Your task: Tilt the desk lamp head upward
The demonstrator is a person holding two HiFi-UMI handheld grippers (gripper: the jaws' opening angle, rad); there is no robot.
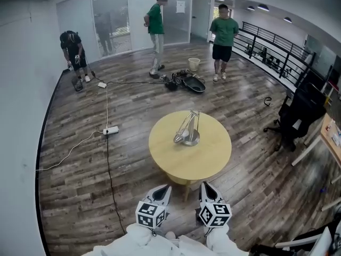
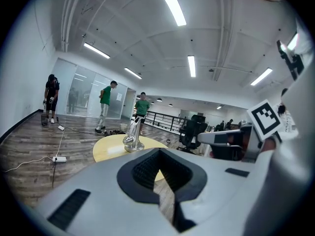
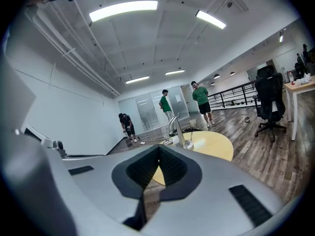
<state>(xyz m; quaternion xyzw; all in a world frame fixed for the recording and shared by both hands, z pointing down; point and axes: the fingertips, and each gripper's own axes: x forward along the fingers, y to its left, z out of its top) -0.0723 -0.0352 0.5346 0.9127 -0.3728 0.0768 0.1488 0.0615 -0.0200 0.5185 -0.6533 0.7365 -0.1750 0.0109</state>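
Note:
A silver desk lamp [image 1: 188, 130] stands on a round yellow table [image 1: 208, 164], its head drooping toward the base. It also shows in the left gripper view as the lamp [image 2: 133, 134] and in the right gripper view as the lamp [image 3: 175, 132]. My left gripper [image 1: 161, 193] and right gripper [image 1: 207, 191] hover side by side short of the table's near edge, well away from the lamp. Both are shut with nothing between the jaws: left gripper [image 2: 158, 177], right gripper [image 3: 158, 170].
Three people stand at the far end of the wood floor [image 1: 80, 143]. A power strip [image 1: 110, 130] and its cables lie left of the table. A black office chair [image 1: 298, 116] and a desk edge [image 1: 333, 135] are at the right; bags and a bucket [image 1: 194, 63] lie beyond the table.

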